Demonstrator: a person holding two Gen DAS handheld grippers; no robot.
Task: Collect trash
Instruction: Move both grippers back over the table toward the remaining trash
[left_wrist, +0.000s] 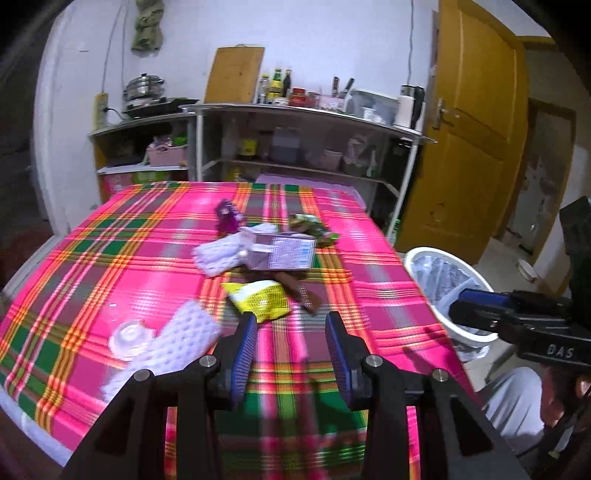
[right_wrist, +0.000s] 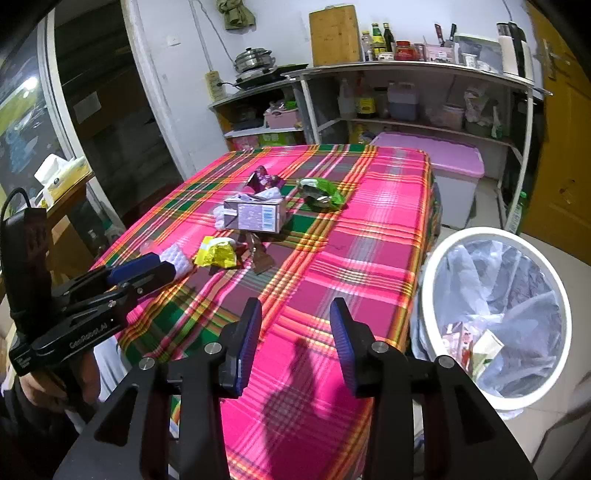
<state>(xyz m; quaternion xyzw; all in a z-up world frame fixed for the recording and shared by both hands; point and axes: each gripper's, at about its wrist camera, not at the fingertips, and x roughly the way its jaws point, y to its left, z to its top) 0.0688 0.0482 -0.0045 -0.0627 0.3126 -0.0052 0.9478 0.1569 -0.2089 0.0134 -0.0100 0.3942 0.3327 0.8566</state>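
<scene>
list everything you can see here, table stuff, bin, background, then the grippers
tablecloth: 1, pink, green and orange plaid, covers the table
carton: 1, purple and white, lying mid-table
yellow wrapper: 1, yellow, in front of the carton
green wrapper: 1, green, right of the carton
purple wrapper: 1, purple, behind the carton
foam pieces: 2, white, one near the left edge, one by the carton
clear lid: 1, transparent, beside the near foam
trash bin: 1, white with clear liner, on the floor right of the table, some trash inside
shelves: metal, back wall, bottles and pot on top
left gripper: open, empty
right gripper: open, empty
</scene>
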